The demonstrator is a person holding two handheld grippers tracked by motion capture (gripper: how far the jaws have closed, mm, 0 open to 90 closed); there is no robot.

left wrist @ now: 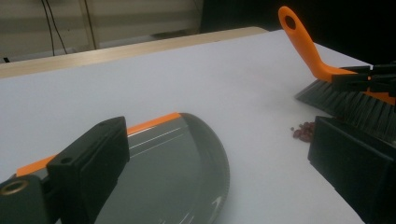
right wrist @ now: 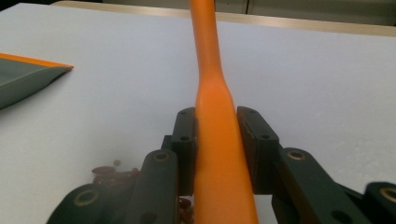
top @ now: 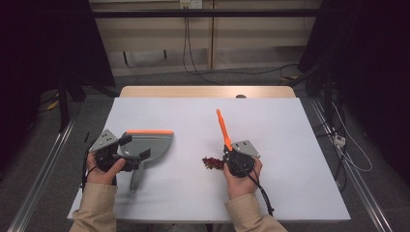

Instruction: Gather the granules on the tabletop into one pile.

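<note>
High view: right gripper [top: 227,153] clamps the orange brush [top: 223,129] beside a small pile of red crumbs [top: 212,163] mid-bench [top: 270,125]; left gripper [top: 136,147] hovers over the grey dustpan [top: 153,143], jaws spread, grasping nothing. Left gripper view: bristles [left wrist: 348,105] sit just behind the crumbs [left wrist: 303,130], dustpan [left wrist: 177,172] well apart. Right gripper view: pads [right wrist: 187,140] squeeze the handle [right wrist: 217,140]; sweeping seems underway, and next likely means steadying the pan and pushing crumbs toward its lip.

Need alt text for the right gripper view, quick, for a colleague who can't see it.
The right gripper is clamped on the orange brush handle, which rises up the middle of the picture over the white table. A small heap of dark red bits lies at lower left, and the grey dustpan's orange-edged corner shows at far left.
</note>
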